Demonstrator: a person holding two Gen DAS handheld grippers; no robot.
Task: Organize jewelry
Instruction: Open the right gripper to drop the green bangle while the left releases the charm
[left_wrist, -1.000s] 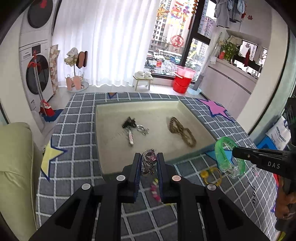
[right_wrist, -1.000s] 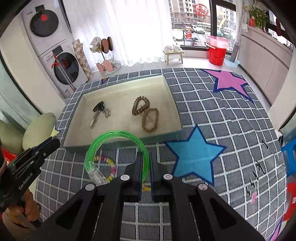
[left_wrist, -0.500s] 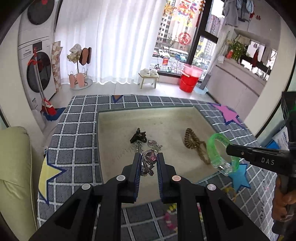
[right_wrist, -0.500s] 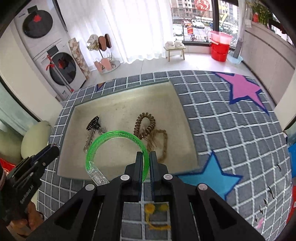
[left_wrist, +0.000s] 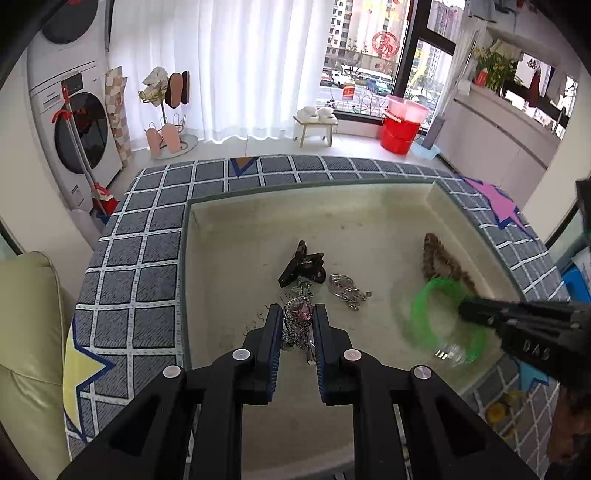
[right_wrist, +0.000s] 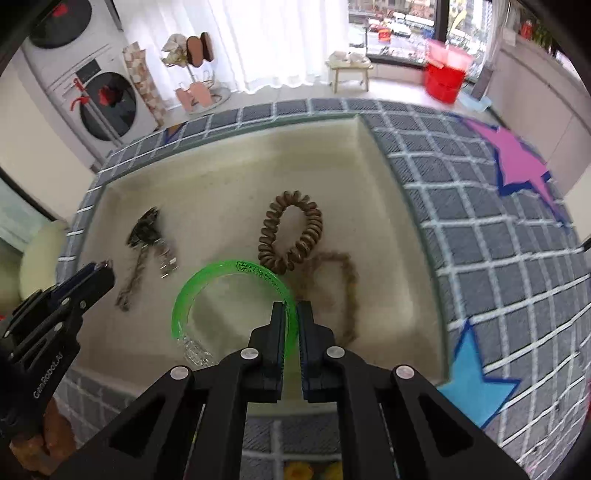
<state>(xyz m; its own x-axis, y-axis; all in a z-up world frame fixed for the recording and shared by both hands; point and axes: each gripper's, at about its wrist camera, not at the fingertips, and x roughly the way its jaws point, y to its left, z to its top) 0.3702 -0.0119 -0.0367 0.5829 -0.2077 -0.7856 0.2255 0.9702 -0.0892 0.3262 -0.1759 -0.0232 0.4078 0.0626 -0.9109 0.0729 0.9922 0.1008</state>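
My left gripper (left_wrist: 297, 315) is shut on a silver necklace with a pink heart pendant (left_wrist: 300, 314) and holds it over the front of the cream tray (left_wrist: 314, 206). My right gripper (right_wrist: 290, 312) is shut on a green bangle (right_wrist: 207, 280) and holds it over the tray; the bangle also shows in the left wrist view (left_wrist: 436, 299). In the tray lie a black hair clip (left_wrist: 303, 262), a silver trinket (left_wrist: 345, 288), a brown coil hair tie (right_wrist: 291, 232) and a brown braided loop (right_wrist: 343, 280). The left gripper shows in the right wrist view (right_wrist: 99, 273).
The tray sits on a grey checked mat (left_wrist: 140, 258) with coloured stars. Yellow pieces (left_wrist: 502, 406) lie on the mat in front of the tray at the right. A cream cushion (left_wrist: 26, 332) is at the left. A washing machine (left_wrist: 81, 133) stands behind.
Both grippers moved forward from over the mat to over the tray, carrying the necklace and the green bangle. Both stay shut on their items.
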